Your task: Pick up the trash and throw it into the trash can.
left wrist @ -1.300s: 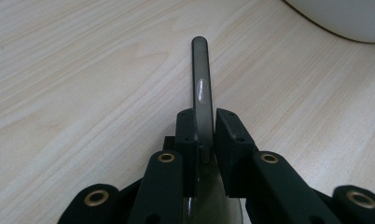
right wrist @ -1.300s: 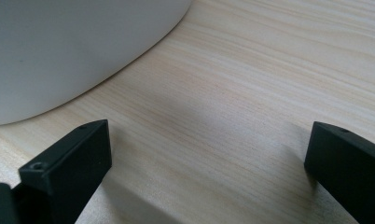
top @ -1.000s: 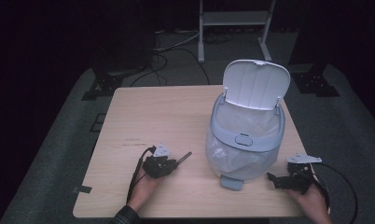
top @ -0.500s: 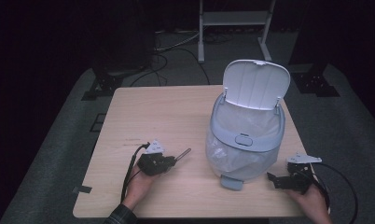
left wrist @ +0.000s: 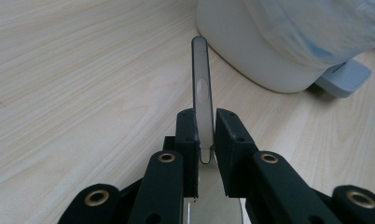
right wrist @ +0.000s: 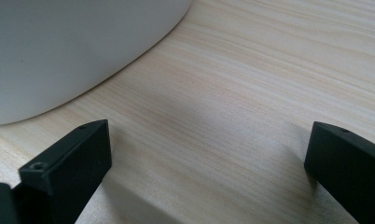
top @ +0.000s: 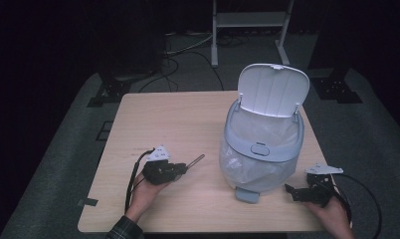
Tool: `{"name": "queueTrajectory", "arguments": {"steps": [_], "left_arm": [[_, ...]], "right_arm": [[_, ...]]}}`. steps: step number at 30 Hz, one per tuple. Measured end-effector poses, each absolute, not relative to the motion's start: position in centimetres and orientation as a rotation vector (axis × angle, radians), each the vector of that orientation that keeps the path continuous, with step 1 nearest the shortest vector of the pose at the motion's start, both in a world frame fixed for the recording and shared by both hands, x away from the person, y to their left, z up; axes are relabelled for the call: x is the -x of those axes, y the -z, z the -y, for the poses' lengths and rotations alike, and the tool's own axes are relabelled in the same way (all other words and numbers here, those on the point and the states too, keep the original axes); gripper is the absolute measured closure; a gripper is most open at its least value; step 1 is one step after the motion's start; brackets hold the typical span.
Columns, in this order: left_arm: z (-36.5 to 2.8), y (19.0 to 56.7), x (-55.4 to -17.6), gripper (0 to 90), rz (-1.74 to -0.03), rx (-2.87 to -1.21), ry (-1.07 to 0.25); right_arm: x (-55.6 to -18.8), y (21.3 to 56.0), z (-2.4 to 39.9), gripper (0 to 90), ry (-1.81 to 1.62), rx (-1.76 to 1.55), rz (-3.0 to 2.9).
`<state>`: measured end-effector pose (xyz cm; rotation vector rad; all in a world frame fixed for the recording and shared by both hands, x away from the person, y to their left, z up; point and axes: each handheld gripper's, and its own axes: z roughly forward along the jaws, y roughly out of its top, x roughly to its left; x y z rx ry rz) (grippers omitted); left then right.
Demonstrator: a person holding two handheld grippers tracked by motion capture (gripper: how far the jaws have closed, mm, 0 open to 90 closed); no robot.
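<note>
The left gripper (left wrist: 205, 133) pinches a thin grey strip (left wrist: 202, 88) between its fingers (left wrist: 188, 135); the strip juts forward above the surface (top: 178, 119), towards the open white bin (top: 262, 149). The right gripper (right wrist: 206, 168) rests beside the bin, fingers wide apart, nothing between them.

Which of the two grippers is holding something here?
The left gripper: its fingers are clamped on a thin grey flat stick pointing toward the lidded bin. The right gripper stands wide open over bare table.

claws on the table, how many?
2: left claw at the table's near left, shut on a grey stick; right claw open, right of the bin.
</note>
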<state>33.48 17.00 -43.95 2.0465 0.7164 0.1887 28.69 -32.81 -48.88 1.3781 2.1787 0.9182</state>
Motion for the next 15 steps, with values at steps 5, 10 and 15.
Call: {"name": "queueTrajectory", "arguments": {"steps": [5,10,15], "left_arm": [[-17.1,43.5,-33.5,79.4,-0.698,-2.026,-0.173],[-17.2,42.5,-33.4,79.3,-0.666,-1.999,-0.162],[-17.4,41.6,-33.4,79.3,-0.638,-1.968,-0.143]], "right_arm": [[-28.7,48.9,32.8,0.0,-0.918,-1.377,-2.179],[-28.7,48.9,32.8,0.0,-0.918,-1.377,-2.179],[-28.7,48.9,32.8,0.0,-0.918,-1.377,-2.178]]}}
